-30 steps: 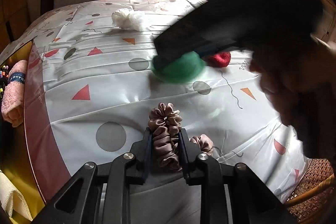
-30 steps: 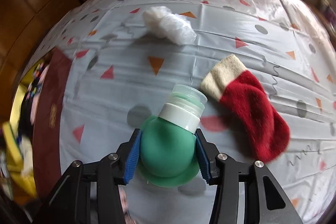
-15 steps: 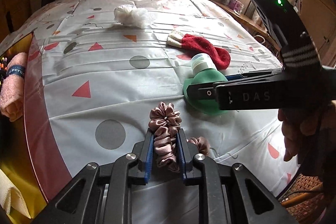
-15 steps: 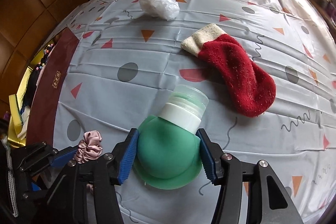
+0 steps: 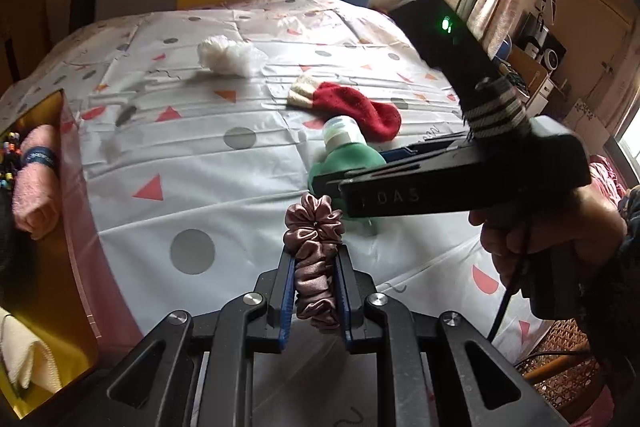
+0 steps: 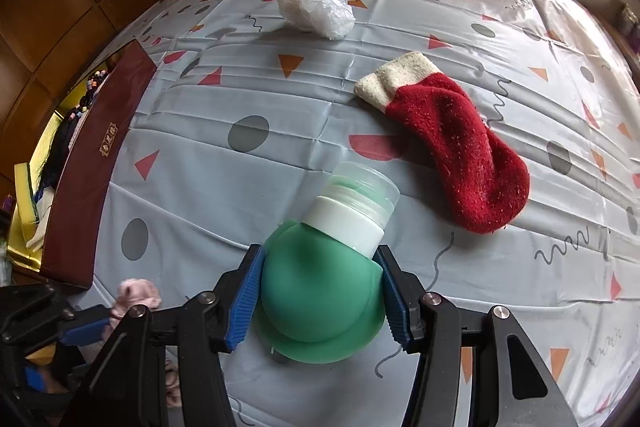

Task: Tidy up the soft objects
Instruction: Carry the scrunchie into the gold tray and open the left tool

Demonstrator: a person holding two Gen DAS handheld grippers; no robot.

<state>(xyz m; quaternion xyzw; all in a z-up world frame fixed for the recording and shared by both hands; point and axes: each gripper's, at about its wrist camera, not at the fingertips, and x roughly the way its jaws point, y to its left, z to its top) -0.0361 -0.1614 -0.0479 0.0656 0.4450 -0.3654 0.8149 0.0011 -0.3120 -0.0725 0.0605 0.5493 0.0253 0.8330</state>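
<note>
The bench (image 6: 460, 7) has a box (image 6: 92, 163) at its left edge holding a pink towel (image 5: 34, 183). Right claw (image 6: 320, 291) squeezes a green bottle (image 6: 320, 291) beside a red sock (image 6: 460, 151); left claw (image 5: 314, 291) is clamped tight on a pink scrunchie (image 5: 314, 267), near the front edge.

Both wrist views look steeply down and forward, close over the patterned tablecloth (image 5: 240, 187). They share the red sock (image 5: 360, 107), white bag (image 6: 316, 11) and green bottle (image 6: 320, 287) farther off.
</note>
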